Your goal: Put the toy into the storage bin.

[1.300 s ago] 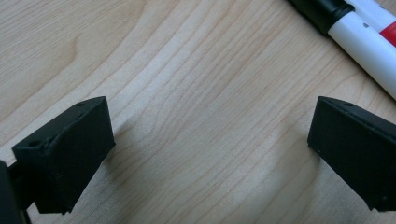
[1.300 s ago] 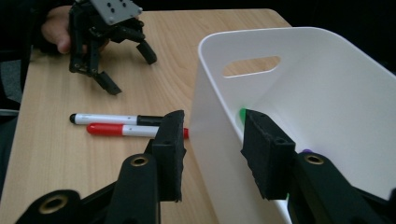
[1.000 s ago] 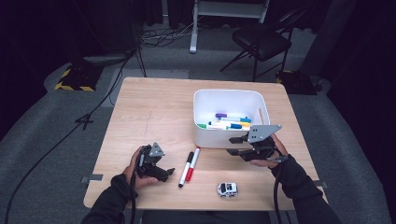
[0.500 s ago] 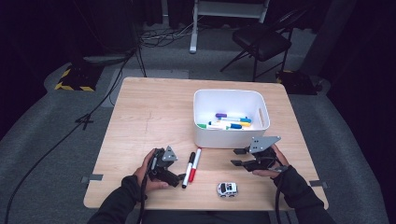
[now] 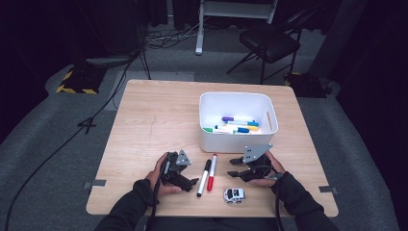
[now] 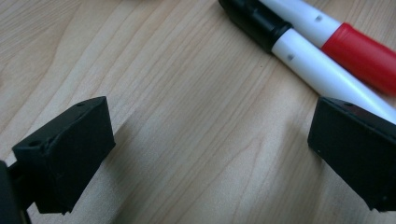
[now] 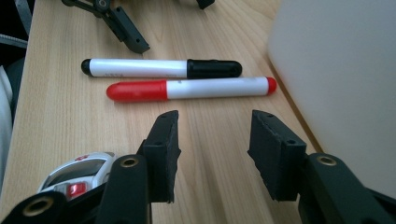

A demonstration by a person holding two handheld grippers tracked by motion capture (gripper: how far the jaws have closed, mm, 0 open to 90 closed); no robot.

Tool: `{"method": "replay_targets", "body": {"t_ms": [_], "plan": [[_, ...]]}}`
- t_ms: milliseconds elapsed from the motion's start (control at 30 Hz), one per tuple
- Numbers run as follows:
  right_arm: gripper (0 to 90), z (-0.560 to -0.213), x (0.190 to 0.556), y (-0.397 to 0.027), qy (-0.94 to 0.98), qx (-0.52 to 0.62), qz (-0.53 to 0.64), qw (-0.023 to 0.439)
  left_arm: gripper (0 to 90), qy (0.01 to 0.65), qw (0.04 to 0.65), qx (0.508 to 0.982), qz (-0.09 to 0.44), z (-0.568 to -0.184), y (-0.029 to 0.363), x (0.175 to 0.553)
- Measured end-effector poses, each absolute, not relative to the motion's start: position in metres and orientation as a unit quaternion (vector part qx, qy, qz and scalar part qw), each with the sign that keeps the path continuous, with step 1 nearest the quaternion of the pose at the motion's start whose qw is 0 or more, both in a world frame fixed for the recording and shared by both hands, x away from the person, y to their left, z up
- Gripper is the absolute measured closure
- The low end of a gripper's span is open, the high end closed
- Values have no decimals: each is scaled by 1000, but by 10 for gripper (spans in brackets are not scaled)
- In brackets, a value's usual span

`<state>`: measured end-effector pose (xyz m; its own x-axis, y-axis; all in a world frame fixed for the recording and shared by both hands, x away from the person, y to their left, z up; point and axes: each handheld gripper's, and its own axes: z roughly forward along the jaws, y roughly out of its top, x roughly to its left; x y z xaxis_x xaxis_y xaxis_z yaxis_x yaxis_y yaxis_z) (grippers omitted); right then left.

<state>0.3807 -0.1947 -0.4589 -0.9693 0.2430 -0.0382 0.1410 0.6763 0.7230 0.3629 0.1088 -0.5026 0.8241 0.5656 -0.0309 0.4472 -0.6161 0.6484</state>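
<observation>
The left gripper (image 5: 188, 182) rests low on the table (image 5: 154, 115), its jaws wide apart with bare wood between them. Just past its right jaw lies the black marker (image 5: 204, 172), close to that jaw's tip, and the red marker (image 5: 211, 165) lies touching it on the far side. The right gripper (image 5: 235, 168) points at the two markers, jaws apart and having just been opening, nothing between them. The toy car (image 5: 234, 195) sits just beside its left jaw, the bin (image 5: 208, 137) close beside its right jaw.
</observation>
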Motion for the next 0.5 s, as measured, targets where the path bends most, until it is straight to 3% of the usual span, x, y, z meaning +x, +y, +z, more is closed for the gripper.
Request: {"method": "replay_targets", "body": {"t_ms": [500], "plan": [[435,-477,374,-176,910,131,393,29,5,278,331,898,83,-502,112,362]]}}
